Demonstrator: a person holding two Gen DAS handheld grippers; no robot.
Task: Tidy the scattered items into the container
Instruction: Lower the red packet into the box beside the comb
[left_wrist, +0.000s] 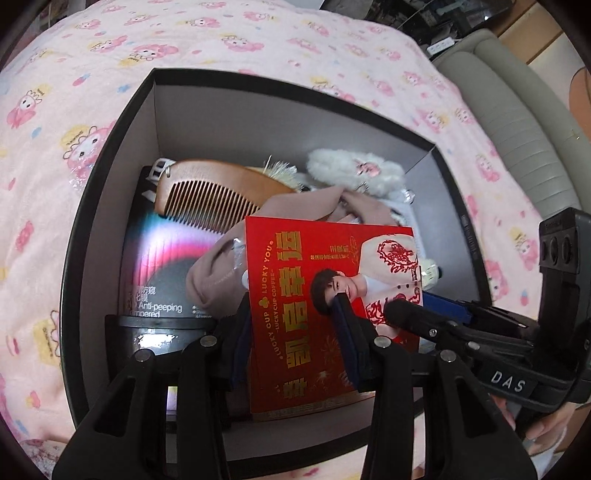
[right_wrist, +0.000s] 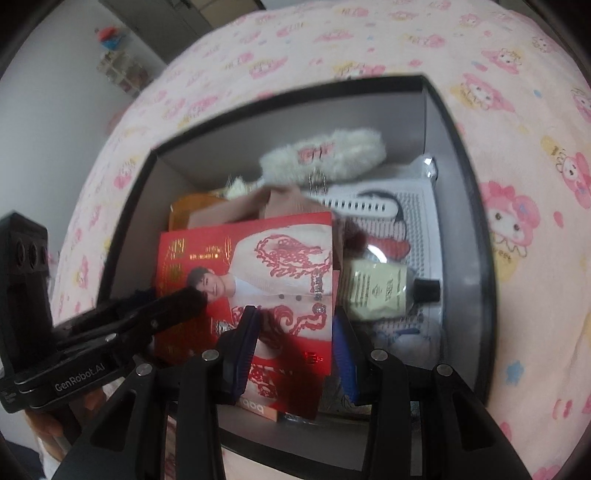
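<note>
A black box with grey inner walls (left_wrist: 110, 155) (right_wrist: 476, 206) sits on a pink cartoon-print bedsheet. A red Lucky Cup card (left_wrist: 325, 295) (right_wrist: 266, 269) lies on top of the items inside. My left gripper (left_wrist: 295, 332) reaches into the box with its fingers on either side of the card, open. My right gripper (right_wrist: 295, 350) also straddles the card's near edge, open. Under the card lie a wooden comb (left_wrist: 207, 184), a beige cloth (left_wrist: 218, 273), a fluffy white item (left_wrist: 354, 170) (right_wrist: 325, 155), and a cream bottle (right_wrist: 380, 291).
A dark screen-protector pack (left_wrist: 155, 258) and a black jar (left_wrist: 162, 332) lie at the box's left. A white power strip (right_wrist: 362, 206) and studded white mat (right_wrist: 417, 221) lie at its right. A grey sofa edge (left_wrist: 517, 122) borders the bed.
</note>
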